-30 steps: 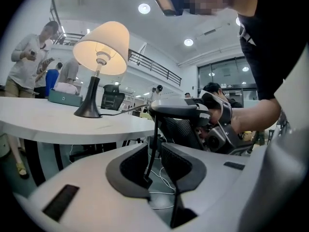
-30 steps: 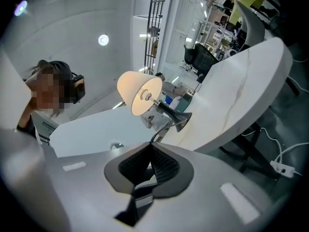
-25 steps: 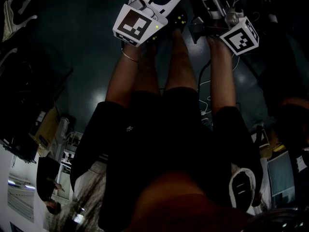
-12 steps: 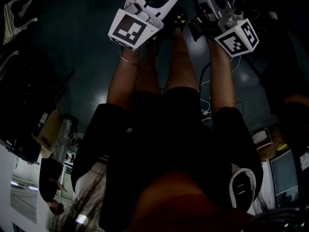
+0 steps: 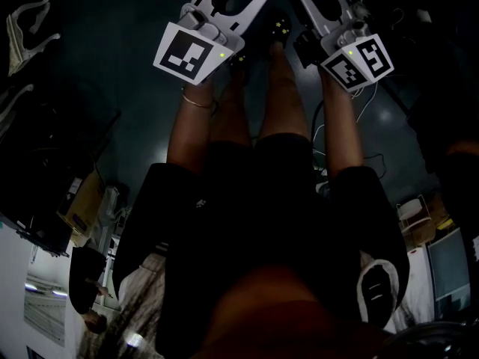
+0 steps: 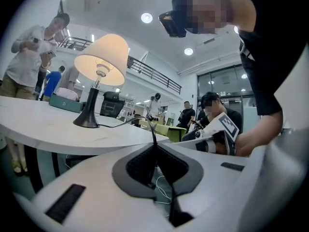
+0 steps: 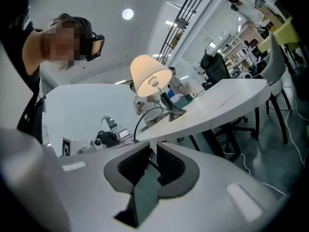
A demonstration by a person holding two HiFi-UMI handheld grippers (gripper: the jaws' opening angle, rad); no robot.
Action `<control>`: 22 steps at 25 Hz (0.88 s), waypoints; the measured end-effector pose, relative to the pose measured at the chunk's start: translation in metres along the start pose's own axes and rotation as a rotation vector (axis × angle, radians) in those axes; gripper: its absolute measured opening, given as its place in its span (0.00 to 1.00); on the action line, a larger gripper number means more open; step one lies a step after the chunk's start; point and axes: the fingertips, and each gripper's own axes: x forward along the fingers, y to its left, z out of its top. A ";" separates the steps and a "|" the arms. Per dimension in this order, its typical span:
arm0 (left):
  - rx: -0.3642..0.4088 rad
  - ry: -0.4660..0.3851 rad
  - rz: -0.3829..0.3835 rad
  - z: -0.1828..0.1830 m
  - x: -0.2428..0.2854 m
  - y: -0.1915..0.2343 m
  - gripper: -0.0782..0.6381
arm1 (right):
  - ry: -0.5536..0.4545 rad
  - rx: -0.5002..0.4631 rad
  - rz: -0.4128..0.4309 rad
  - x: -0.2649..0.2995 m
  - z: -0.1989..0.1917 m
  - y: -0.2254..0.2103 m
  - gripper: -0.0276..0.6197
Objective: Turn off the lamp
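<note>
While the lamp [image 6: 101, 57] glows on the white bench [image 6: 43, 127], ahead of and above the left claw [image 6: 155, 145], the two hands have drawn their tools together. In the head view the left marker cube [image 5: 187, 51] has slid outward and lower. The right marker cube [image 5: 358, 60] has rolled and come inward, so both sets of white jaws now converge near the top edge.

The left claw is closed. The black lamp cord [image 6: 153, 132] runs from the lamp's base down into its tips, and looks pinched there.

The right claw [image 7: 153, 148] has just eased its jaws a little apart, and a narrow gap shows between them. The same cord arcs down from the lamp, which stands ahead of and above this claw too. It passes through that gap, and the pads do not clearly press on it.

No switch shows on the cord in either gripper view. Since the shade is bright, the task is not done. The loosened right claw probably needs to shift along the cord to an inline switch, if there is one, while the left claw steadies the line.
</note>
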 end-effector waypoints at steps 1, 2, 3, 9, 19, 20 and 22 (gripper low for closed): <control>-0.001 -0.002 -0.002 0.002 0.000 0.000 0.14 | 0.016 -0.013 -0.006 0.000 -0.005 0.000 0.08; -0.001 -0.004 -0.005 0.003 -0.001 -0.001 0.14 | 0.037 -0.034 -0.012 0.001 -0.010 0.000 0.08; 0.000 -0.007 -0.008 0.005 -0.001 -0.002 0.14 | 0.062 -0.061 -0.016 0.002 -0.015 0.000 0.09; -0.006 -0.034 -0.022 0.018 -0.004 -0.008 0.14 | 0.167 -0.198 -0.020 0.010 -0.032 0.005 0.10; 0.012 -0.045 -0.044 0.025 -0.006 -0.012 0.14 | 0.180 -0.277 -0.013 0.022 -0.029 0.014 0.11; 0.009 -0.052 -0.041 0.026 -0.007 -0.012 0.14 | 0.173 -0.267 -0.018 0.022 -0.029 0.013 0.11; 0.000 -0.063 -0.042 0.028 -0.007 -0.012 0.14 | 0.168 -0.266 -0.019 0.021 -0.028 0.012 0.10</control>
